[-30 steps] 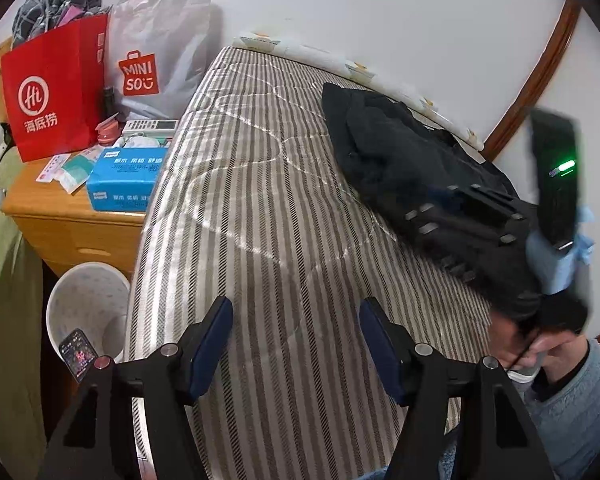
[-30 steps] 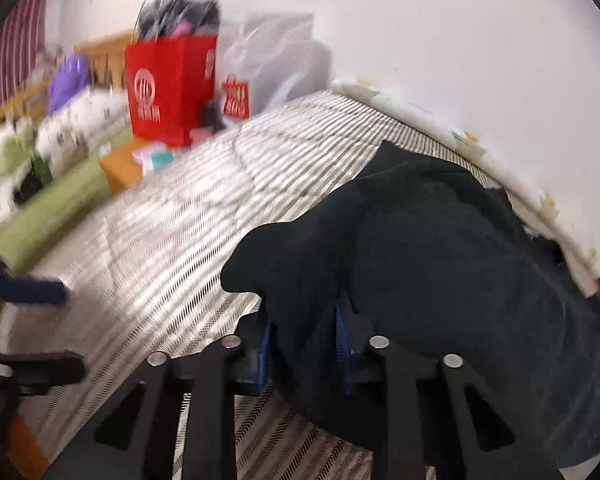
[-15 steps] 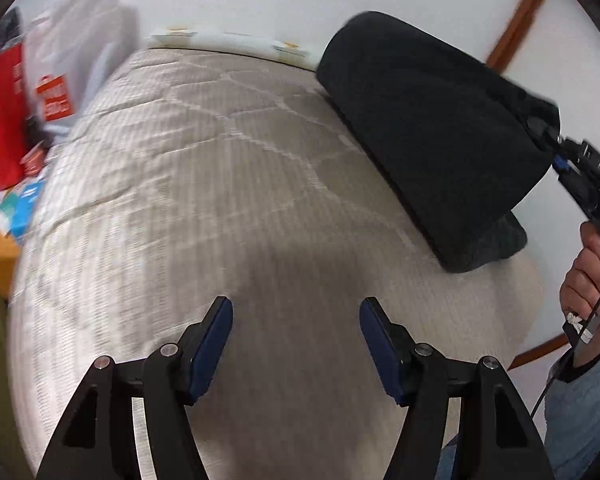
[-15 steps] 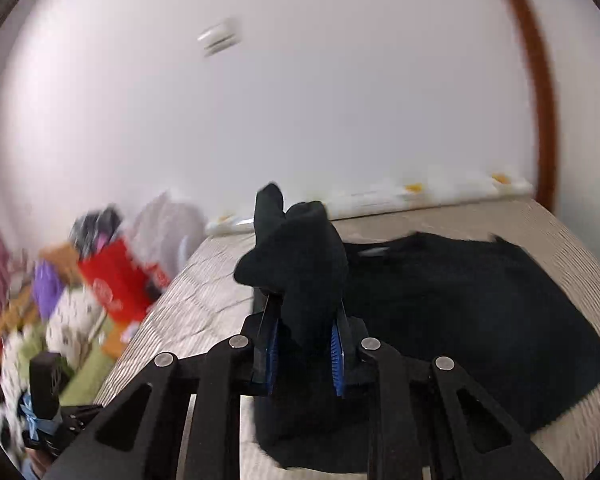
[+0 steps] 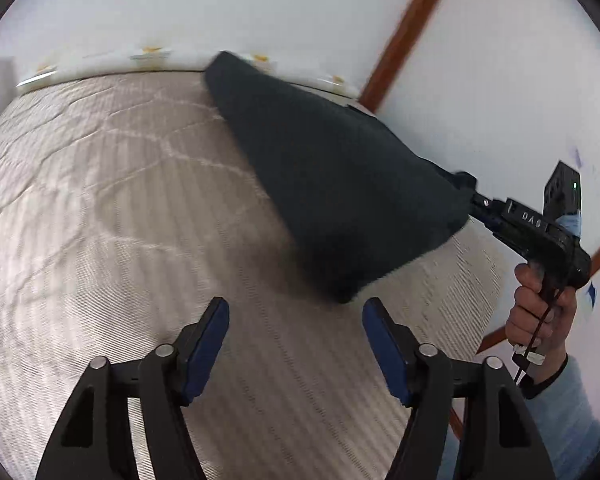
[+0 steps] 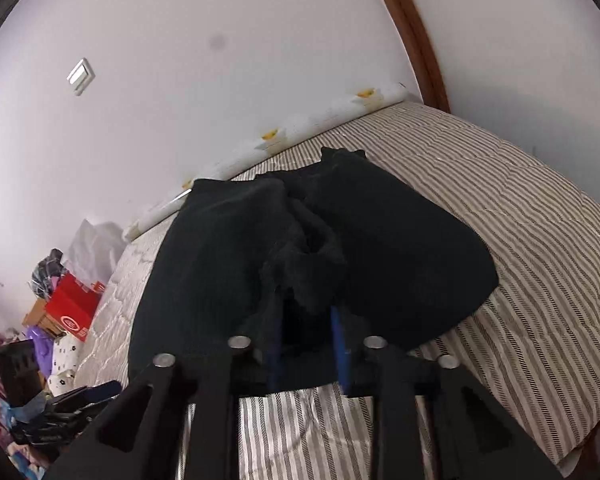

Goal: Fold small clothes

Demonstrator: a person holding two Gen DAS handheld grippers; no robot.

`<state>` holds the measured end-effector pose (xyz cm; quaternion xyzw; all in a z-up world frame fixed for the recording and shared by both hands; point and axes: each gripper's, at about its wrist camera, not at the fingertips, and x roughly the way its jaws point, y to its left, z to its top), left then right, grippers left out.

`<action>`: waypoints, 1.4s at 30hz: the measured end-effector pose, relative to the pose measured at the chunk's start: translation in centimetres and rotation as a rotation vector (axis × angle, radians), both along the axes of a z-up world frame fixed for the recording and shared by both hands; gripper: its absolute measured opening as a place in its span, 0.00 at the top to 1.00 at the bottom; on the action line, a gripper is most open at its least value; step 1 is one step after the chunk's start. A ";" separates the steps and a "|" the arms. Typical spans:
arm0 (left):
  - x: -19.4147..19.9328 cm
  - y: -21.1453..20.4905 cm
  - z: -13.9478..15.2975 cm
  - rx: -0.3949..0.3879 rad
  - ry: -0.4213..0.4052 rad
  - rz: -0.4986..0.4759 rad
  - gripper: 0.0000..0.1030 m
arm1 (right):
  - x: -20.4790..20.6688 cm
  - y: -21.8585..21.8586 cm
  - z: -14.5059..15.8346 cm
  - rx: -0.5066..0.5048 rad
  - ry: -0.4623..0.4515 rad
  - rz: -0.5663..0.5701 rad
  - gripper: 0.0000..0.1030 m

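A black garment (image 5: pixel 340 196) is stretched over the striped mattress (image 5: pixel 120 220), its near end lifted. My right gripper (image 6: pixel 306 340) is shut on a bunched edge of the black garment (image 6: pixel 260 248); it also shows at the right of the left wrist view (image 5: pixel 474 200), held by a hand. My left gripper (image 5: pixel 296 332) is open and empty, low over the mattress, just in front of the garment's hanging lower corner.
A white wall and a rolled white cloth (image 6: pixel 260 148) run along the bed's far edge. A brown wooden frame (image 5: pixel 404 32) stands at the right. A red bag (image 6: pixel 70 312) and clutter sit beyond the bed's left end.
The right gripper has pulled the garment's edge up and toward the near right, stretching it. The left gripper has swung right toward the garment, still open.
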<state>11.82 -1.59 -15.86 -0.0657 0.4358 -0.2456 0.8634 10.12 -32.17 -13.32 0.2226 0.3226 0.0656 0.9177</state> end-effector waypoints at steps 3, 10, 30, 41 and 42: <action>0.0 -2.3 -0.4 0.033 -0.013 -0.025 0.30 | 0.0 -0.3 0.0 0.003 -0.032 0.033 0.42; 2.5 -5.2 -1.2 0.113 -0.026 0.046 0.30 | 5.8 1.3 -2.4 0.055 0.050 0.031 0.54; 2.7 -12.2 -0.6 0.258 -0.134 0.036 0.31 | 2.6 -8.6 -3.2 -0.080 0.019 -0.185 0.49; 3.0 -11.2 1.4 0.245 -0.215 0.191 0.82 | 6.0 -5.2 -4.4 -0.051 0.061 -0.099 0.79; 3.3 -9.7 1.5 0.236 -0.205 0.213 0.82 | 6.5 -4.2 -4.4 -0.034 0.059 -0.080 0.79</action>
